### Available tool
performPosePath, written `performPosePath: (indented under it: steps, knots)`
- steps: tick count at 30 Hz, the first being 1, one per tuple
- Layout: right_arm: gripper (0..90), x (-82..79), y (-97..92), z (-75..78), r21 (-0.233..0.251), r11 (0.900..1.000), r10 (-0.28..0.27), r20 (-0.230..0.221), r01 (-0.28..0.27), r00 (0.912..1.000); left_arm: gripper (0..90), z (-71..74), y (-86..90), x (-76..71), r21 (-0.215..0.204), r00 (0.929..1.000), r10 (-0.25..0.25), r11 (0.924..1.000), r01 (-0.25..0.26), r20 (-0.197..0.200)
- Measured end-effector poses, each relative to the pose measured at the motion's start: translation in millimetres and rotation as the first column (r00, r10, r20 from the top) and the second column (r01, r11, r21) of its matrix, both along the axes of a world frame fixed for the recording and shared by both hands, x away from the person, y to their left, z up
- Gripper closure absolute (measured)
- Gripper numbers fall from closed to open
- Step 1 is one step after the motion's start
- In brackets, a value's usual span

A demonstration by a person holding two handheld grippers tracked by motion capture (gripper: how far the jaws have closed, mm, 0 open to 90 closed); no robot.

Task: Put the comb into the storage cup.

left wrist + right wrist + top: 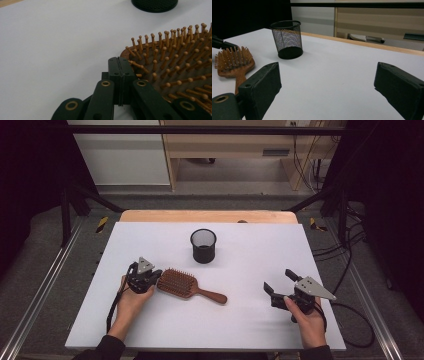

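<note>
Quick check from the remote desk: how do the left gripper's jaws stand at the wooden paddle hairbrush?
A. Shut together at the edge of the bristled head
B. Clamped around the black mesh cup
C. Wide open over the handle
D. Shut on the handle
A: the left gripper has its jaws pressed together, empty, beside the bristled head of the wooden paddle hairbrush.

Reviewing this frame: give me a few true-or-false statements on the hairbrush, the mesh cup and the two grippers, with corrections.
1. The left gripper has its jaws shut, tips at the head of the wooden hairbrush. True.
2. The hairbrush lies bristles down. False: the bristles point up.
3. The right gripper is open and holds nothing. True.
4. The black mesh cup lies on its side. False: it stands upright on the white table.
5. The hairbrush stands inside the mesh cup. False: it lies on the table, apart from it.
</note>
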State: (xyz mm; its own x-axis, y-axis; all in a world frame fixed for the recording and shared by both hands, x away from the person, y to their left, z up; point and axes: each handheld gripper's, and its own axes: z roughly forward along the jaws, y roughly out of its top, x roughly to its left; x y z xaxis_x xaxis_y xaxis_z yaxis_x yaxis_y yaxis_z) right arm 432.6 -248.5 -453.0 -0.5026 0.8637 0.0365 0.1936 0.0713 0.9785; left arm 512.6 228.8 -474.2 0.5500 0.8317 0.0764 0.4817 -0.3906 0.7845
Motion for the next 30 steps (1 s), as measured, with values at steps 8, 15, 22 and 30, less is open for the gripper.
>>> performPosePath:
  steps: [8, 15, 22, 30]
  knots:
    - [7.0, -0.3, -0.7, 0.2, -0.003, 1.0000, -0.006, 0.000, 0.006, 1.0000, 90.0, 0.1, -17.1, -3.5, -0.005, 0.9991, -0.042, 0.9991, 0.042, -0.007]
    - [7.0, -0.5, -0.8, 0.3, -0.005, 1.0000, -0.006, -0.001, 0.006, 1.0000, 90.0, -0.2, -32.2, -7.4, -0.002, 0.9970, -0.077, 0.9970, 0.077, -0.006]
    - [6.9, -1.0, -0.3, 1.0, -0.003, 1.0000, -0.007, -0.001, 0.007, 1.0000, 90.0, 0.4, -49.2, -13.4, 0.010, 0.9932, -0.116, 0.9932, 0.116, -0.008]
    - [6.7, -1.3, 0.5, 1.4, -0.011, 0.9999, -0.003, -0.003, 0.003, 1.0000, 90.0, 0.5, -63.3, -19.7, 0.014, 0.9890, -0.148, 0.9889, 0.148, -0.011]
